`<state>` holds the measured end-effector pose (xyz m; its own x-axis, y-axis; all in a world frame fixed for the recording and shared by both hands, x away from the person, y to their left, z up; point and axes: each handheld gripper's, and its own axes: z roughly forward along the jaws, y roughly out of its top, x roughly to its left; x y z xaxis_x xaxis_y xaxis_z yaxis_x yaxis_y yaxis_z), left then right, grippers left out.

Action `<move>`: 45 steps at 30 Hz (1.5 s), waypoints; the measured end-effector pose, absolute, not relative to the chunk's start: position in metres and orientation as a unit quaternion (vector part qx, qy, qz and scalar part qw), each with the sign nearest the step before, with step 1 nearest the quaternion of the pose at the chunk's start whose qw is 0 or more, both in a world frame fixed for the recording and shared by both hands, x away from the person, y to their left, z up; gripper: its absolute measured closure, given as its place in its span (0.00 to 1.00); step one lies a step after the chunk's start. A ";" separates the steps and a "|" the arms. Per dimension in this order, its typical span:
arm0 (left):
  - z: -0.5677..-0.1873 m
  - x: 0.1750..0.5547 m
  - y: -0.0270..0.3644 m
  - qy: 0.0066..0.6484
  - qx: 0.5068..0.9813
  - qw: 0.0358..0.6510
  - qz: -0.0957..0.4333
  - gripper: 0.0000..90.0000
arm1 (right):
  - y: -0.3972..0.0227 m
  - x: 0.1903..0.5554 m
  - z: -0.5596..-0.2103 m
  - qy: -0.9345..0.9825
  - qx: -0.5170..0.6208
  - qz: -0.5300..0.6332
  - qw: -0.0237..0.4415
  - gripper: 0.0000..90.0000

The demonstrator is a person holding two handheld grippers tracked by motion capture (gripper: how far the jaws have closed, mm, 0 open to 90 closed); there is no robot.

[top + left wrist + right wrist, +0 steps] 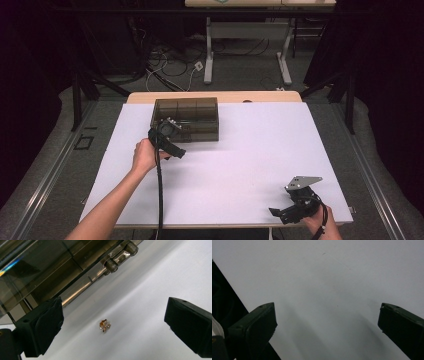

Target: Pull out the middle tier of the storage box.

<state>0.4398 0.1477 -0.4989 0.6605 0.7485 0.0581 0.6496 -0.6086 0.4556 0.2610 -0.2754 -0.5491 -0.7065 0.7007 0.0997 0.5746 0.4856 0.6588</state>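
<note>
Right now the left gripper [169,131] hangs with its jaws spread wide and nothing between the pads, just in front of the smoky translucent box [186,118] that sits near the far edge of the white table [250,150], toward its far left corner. In the left gripper view a small amber-and-silver trinket [104,325] lies loose on the tabletop, between the two jaws but touching neither, close beside the box's front wall and its hinge knuckles [111,265]. To pick it up well, I would lower the jaws straight down until both pads flank the trinket, keep the left pad clear of the box wall, and close slowly, since so small a piece could skid away. The right gripper [295,207] rests open near the table's near right corner.
</note>
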 end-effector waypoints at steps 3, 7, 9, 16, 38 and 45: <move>-0.500 0.439 0.152 0.385 0.891 0.211 0.118 0.04 | -0.276 0.261 -0.549 0.857 0.372 0.344 0.090 0.01; -0.498 0.438 0.158 0.374 0.892 0.223 0.122 0.08 | -0.275 0.261 -0.549 0.858 0.372 0.345 0.089 0.01; -0.496 0.436 0.160 0.363 0.892 0.233 0.133 0.12 | -0.275 0.261 -0.549 0.856 0.375 0.343 0.091 0.01; -0.491 0.433 0.167 0.350 0.890 0.247 0.158 0.26 | -0.275 0.261 -0.549 0.859 0.371 0.340 0.091 0.01; -0.491 0.435 0.157 0.258 0.901 0.236 0.258 0.55 | -0.275 0.261 -0.549 0.862 0.370 0.336 0.086 0.02; -0.495 0.439 0.155 0.246 0.905 0.229 0.262 0.61 | -0.275 0.261 -0.549 0.862 0.369 0.336 0.084 0.01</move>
